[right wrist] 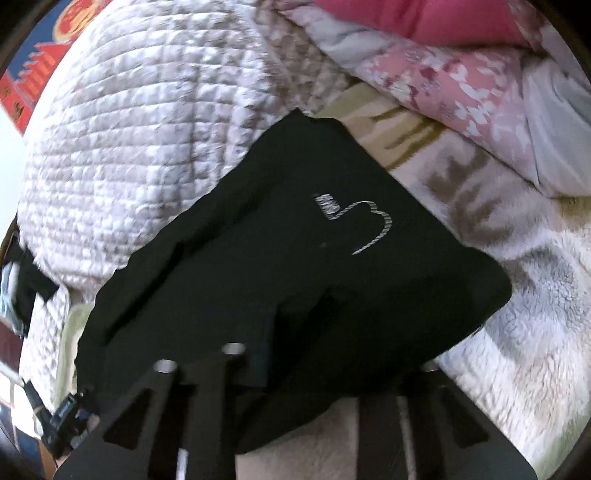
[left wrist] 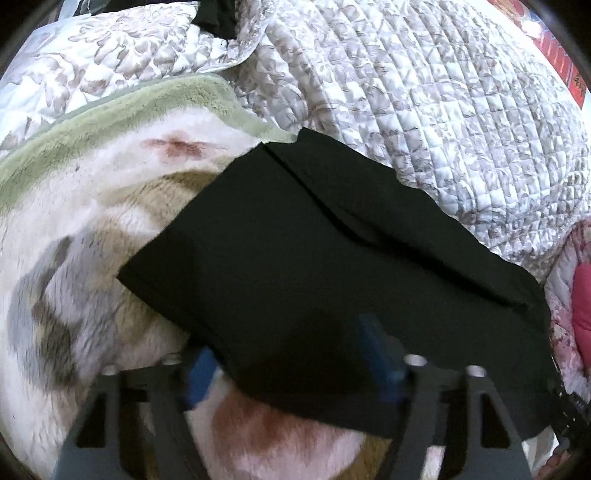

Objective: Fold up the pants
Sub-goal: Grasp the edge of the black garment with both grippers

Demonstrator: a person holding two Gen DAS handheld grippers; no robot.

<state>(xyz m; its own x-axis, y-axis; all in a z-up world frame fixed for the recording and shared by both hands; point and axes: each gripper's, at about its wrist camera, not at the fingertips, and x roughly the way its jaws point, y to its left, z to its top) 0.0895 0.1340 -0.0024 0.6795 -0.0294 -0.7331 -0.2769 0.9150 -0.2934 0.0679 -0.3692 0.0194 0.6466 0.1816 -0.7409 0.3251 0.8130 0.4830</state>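
Note:
Black pants (left wrist: 314, 251) lie folded into a flat packet on a fleece blanket, partly against a quilted cover. In the right wrist view the pants (right wrist: 295, 266) show a small white logo (right wrist: 354, 221). My left gripper (left wrist: 291, 362) is open, its blue-padded fingers (left wrist: 380, 354) spread over the packet's near edge. My right gripper (right wrist: 332, 354) also stands open over the near edge; the cloth hides its fingertips, and I cannot tell whether either gripper touches the fabric.
A quilted grey-white bedcover (left wrist: 424, 92) bulges behind the pants. A cream fleece blanket (left wrist: 92, 221) with a green border lies underneath. Pink floral bedding (right wrist: 461, 85) and a red pillow (right wrist: 424, 18) lie at the far right. A colourful poster (right wrist: 33, 74) hangs on the wall.

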